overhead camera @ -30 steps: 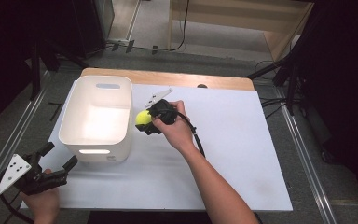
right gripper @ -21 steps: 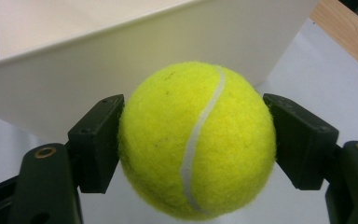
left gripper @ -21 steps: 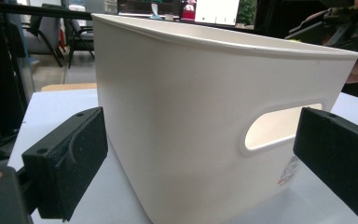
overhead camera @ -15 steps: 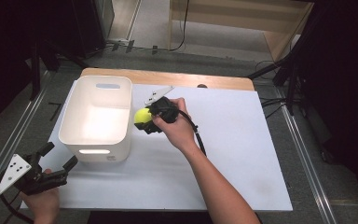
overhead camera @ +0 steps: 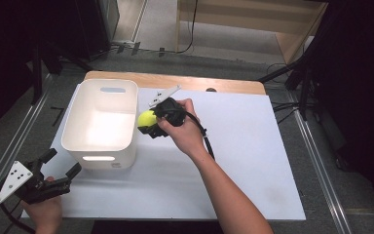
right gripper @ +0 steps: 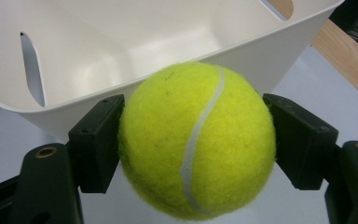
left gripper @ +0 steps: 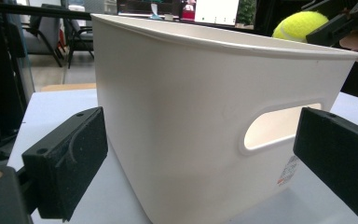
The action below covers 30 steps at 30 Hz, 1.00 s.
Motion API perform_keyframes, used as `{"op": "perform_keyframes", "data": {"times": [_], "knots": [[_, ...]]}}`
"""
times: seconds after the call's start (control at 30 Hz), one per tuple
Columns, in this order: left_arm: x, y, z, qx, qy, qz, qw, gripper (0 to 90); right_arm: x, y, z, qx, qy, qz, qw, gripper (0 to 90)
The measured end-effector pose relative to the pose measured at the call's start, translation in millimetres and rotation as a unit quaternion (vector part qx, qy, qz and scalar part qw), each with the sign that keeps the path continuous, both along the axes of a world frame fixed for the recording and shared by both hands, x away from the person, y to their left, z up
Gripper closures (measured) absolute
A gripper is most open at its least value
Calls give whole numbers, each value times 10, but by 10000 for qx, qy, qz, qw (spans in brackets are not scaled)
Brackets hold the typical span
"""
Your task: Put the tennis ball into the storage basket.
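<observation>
Yellow felt stands out at once from above: the ball (overhead camera: 147, 119) sits clamped in the right gripper (overhead camera: 152, 122), held off the counter (overhead camera: 243, 146) and just beside the right wall of the white bin (overhead camera: 100, 124), about level with its rim. The bin's opening lies to the left of the ball from the person's side, so a short carry leftward would bring it over the inside. The left gripper (overhead camera: 61, 165) hovers low at the near left corner of the counter, near the bin's front wall, its fingers spread wide and empty.

From the left gripper view, the two fingers (left gripper: 67, 163) stand far apart with nothing between them, looking at the bin (left gripper: 191, 126) and its handle slot. The ball (left gripper: 298, 25) peeks above the far rim at upper right.

From the right gripper view, the fingers (right gripper: 95, 142) press the ball (right gripper: 198, 140) on both sides, its seam running top to bottom. The bin (right gripper: 135, 42) lies just ahead and below, its bare floor visible past the near rim. I judge the right hand far nearer the drop than the left.
</observation>
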State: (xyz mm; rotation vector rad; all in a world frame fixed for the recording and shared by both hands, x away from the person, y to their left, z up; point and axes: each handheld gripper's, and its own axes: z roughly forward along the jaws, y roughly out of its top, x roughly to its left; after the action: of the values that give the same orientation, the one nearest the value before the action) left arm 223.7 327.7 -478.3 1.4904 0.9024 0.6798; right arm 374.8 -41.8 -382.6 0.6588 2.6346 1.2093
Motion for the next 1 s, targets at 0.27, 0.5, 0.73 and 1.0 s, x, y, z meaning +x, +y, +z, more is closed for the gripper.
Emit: {"op": "perform_keyframes", "data": {"times": [0.27,0.5,0.73,1.0], "knots": [[-1,6,0,33,5,-2,10000,28,-13,37,100,43,-72,44,10000,238],[-1,7,0,34,6,0,10000,28,-17,91,181,108,-115,94,9998,239],[-1,11,0,31,8,1,10000,28,-11,168,226,166,-118,170,9996,239],[-1,14,0,26,10,-1,10000,28,-16,266,269,188,-142,272,9994,239]]}}
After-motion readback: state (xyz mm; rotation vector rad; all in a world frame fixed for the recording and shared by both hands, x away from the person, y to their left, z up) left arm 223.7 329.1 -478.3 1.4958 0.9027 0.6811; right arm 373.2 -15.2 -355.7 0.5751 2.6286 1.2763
